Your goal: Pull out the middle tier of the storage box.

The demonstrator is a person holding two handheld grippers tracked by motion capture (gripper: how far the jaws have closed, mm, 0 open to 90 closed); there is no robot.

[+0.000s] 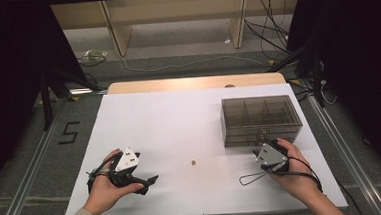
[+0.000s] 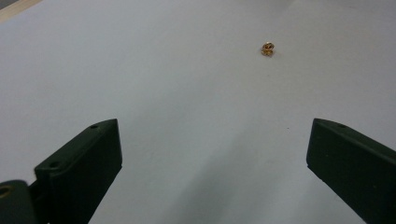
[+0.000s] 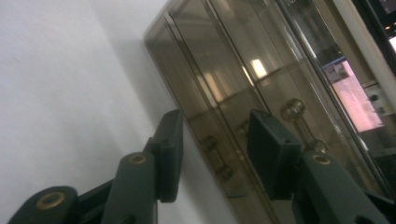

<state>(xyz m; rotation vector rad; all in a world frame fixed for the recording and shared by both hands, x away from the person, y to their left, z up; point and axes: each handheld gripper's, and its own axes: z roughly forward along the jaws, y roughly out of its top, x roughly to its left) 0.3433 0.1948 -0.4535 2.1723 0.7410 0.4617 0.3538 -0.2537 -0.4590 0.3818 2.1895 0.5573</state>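
Observation:
A small brass nut [image 1: 194, 163] lies alone on the white table top [image 1: 179, 118], between my two hands. In the left gripper view the nut [image 2: 267, 48] sits ahead and a little to the right of my left gripper [image 2: 214, 126], whose jaws stand wide apart with nothing between them. In the high view the left gripper [image 1: 150, 184] rests low at the front left and points toward the nut. A smoky see-through box with compartments [image 1: 261, 114] stands at the right. My right gripper [image 1: 264, 150] is just in front of it. Its jaws [image 3: 217, 121] are partly open, close to the box's front wall [image 3: 219, 60], pressing on nothing.
A black cable loop [image 1: 250, 178] lies on the table left of my right hand. A wooden strip [image 1: 197, 83] runs along the table's far edge. Beyond it are shelf legs and loose cables on the floor. Metal rails flank the table.

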